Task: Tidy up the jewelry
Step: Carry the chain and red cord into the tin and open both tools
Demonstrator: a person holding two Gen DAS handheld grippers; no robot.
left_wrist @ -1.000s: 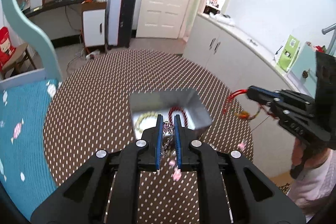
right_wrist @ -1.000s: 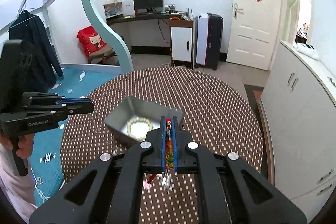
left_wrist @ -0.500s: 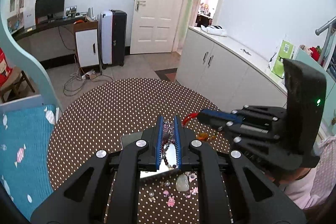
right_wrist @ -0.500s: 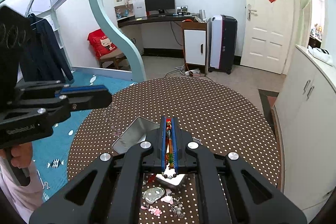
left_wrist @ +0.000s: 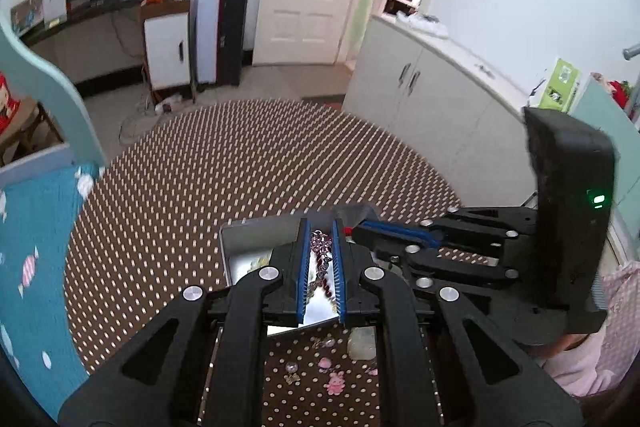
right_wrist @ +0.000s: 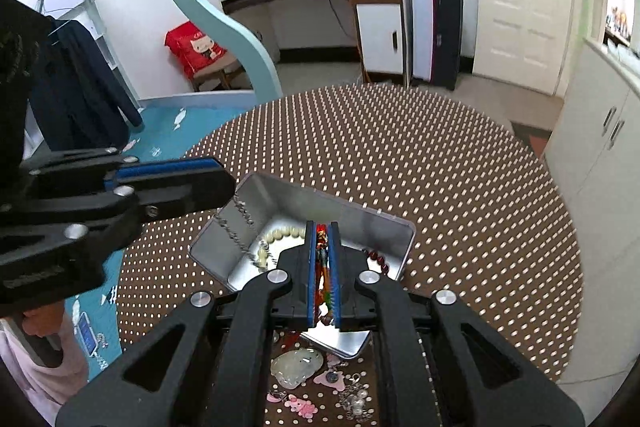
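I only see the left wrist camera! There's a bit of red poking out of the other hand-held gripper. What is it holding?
Observer: The right hand-held gripper is shut on a bead string of red, orange and green beads, held above the tin box.
Operator: Does my sparkly chain reach the box?
Observer: Yes. The silver chain hangs from the left hand-held gripper down into the box, ending beside the cream bead bracelet.

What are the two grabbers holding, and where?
Left gripper pinches a silver chain at its top end; right gripper pinches a red beaded string partway along.
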